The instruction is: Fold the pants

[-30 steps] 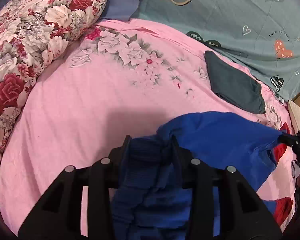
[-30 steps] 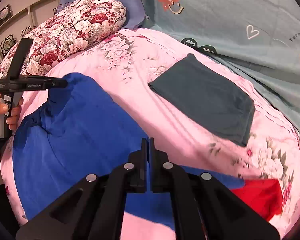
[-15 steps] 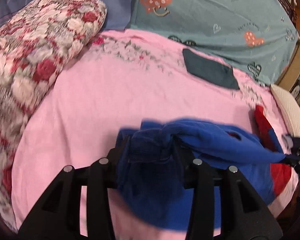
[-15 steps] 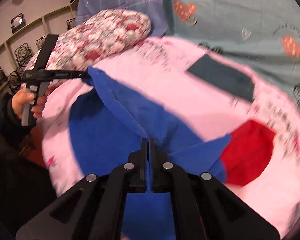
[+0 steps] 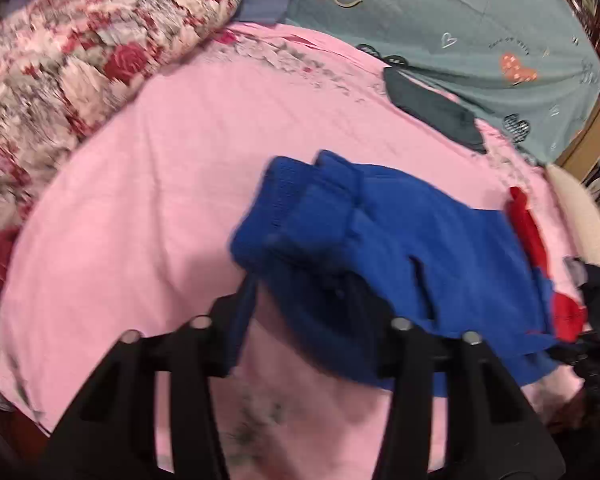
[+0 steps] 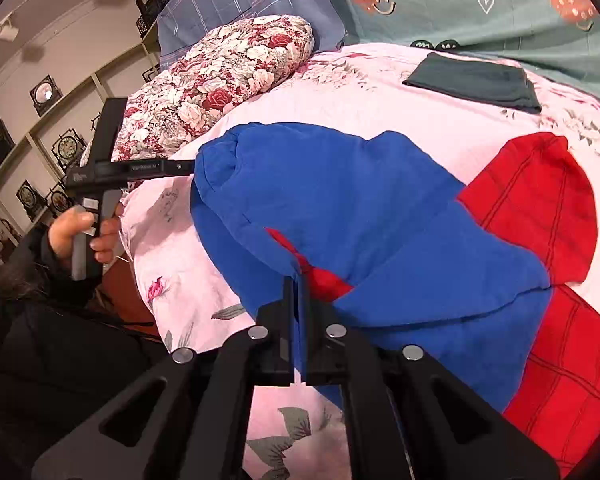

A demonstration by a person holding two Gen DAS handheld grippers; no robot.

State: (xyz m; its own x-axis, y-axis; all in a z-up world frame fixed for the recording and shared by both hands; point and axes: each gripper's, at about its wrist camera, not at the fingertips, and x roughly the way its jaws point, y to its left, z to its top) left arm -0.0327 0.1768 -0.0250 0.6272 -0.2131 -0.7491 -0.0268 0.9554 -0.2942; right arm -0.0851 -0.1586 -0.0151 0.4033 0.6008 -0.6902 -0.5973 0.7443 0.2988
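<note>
Right claw pinching blue pants edge; left claw clamping waistband.

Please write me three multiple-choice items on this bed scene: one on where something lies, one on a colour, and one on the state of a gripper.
1. Where does the folded dark grey garment lie?
A. On the floral pillow
B. On the pink sheet near the teal blanket
C. Under the pants

2. Which two colours do the pants show?
A. Blue and red
B. Green and white
C. Black and yellow

3. How does the right gripper stand?
A. Wide open, well clear of the pants
B. Shut on the floral pillow
C. Shut on an edge of the pants

Answers:
1. B: it rests flat on the pink sheet, just before the teal blanket and apart from the floral pillow.
2. A: the body is blue and the leg ends are red.
3. C: its jaws are pressed together with blue fabric between them.
</note>
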